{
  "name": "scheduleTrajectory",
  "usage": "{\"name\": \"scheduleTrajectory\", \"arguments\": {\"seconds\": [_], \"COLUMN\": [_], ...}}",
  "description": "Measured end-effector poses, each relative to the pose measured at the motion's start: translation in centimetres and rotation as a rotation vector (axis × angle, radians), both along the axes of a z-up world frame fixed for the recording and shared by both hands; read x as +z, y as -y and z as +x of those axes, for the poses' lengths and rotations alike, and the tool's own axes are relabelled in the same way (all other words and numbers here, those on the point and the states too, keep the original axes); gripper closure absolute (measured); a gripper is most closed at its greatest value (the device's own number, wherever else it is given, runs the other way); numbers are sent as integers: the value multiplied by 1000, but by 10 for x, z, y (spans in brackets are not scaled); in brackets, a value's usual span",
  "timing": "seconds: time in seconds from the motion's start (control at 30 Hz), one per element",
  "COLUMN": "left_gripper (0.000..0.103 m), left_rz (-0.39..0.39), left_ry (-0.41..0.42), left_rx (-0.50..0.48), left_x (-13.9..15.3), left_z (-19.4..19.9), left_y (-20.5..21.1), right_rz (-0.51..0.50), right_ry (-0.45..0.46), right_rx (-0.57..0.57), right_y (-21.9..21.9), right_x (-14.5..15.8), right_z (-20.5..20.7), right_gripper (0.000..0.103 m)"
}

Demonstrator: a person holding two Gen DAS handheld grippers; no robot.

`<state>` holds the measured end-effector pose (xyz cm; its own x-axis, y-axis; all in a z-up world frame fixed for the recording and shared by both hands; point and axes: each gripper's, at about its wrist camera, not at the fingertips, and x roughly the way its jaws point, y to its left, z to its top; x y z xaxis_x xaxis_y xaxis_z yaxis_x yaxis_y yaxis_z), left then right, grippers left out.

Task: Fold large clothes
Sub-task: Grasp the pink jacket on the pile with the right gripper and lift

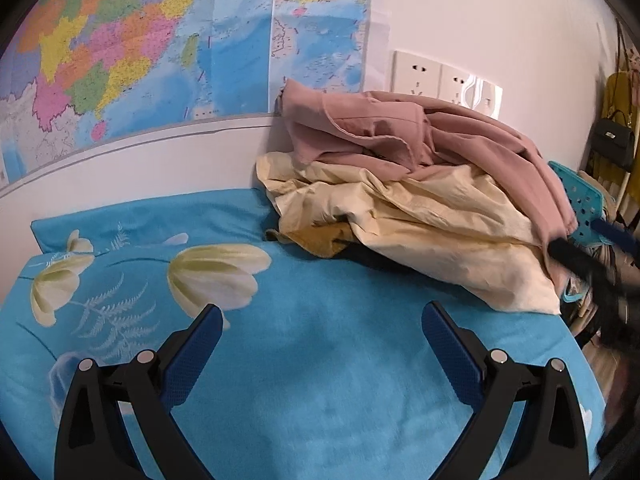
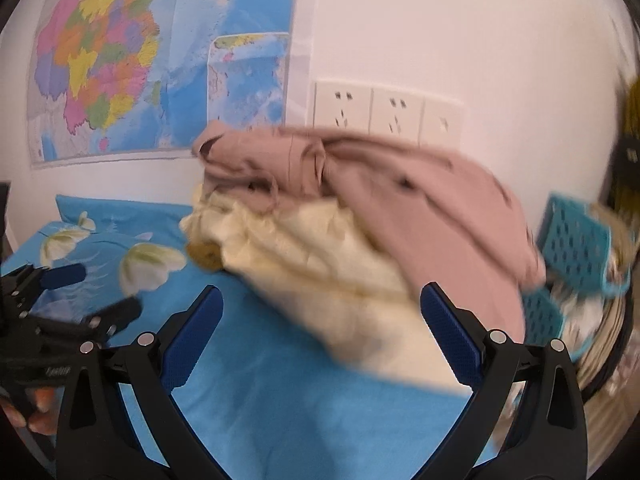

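Nothing folded yet, by the look of it; task reads as at its very start

- Clothes pile sits heaped against the wall at the far right of the bed, below the sockets. Pink garment on top, cream garment under it, a mustard piece and something dark poking out beneath. All crumpled, no flat layer, no crease line
- Left gripper: fingers wide apart, holding nothing, over bare blue floral sheet, short of the pile
- Right gripper: fingers also spread, empty, aimed at the cream garment's near edge; view blurred
- Left: pull one garment free, spread it on the open sheet, then fold
- Map on wall, teal basket beyond the bed's right edge
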<state>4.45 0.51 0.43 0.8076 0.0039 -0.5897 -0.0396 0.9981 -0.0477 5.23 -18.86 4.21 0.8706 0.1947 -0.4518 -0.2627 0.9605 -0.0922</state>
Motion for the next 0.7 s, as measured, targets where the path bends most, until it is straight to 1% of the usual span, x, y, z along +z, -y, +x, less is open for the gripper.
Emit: {"name": "scheduleTrajectory", "arguments": {"seconds": [0.07,0.17,0.2,0.3,0.37,0.43,0.47,0.5,0.57,0.63,0.67,0.7], "left_gripper": [6,6,6,6,6,6,6,6,6,6,6,6], "left_rz": [5,15,15,20,23,23,27,32,37,31,27,26], "left_ry": [-3,-2,-2,-10,-18,-31,-33,-39,-50,-65,-75,-82], "left_rx": [6,19,24,40,50,55,60,65,78,87,93,95], "left_x": [1,3,3,1,-1,-4,-5,-7,-12,-16,-18,-20], "left_z": [9,23,28,41,48,55,57,60,65,70,73,75], "left_y": [-4,-9,-12,-18,-23,-29,-31,-34,-41,-47,-51,-53], "right_rz": [-45,-83,-89,-152,-215,-288,-335,-366,-428,-493,-523,-533], "right_ry": [13,15,16,14,20,9,0,-2,-23,-21,-32,-51], "right_rx": [22,60,82,172,218,277,313,321,356,357,368,375], "right_y": [-6,-19,-24,-51,-70,-93,-104,-112,-127,-139,-144,-146], "right_x": [11,32,36,43,42,37,32,30,22,14,9,6], "right_z": [22,70,78,107,122,137,145,151,163,172,178,182], "right_gripper": [5,6,6,6,8,15,17,21,21,21,29,53]}}
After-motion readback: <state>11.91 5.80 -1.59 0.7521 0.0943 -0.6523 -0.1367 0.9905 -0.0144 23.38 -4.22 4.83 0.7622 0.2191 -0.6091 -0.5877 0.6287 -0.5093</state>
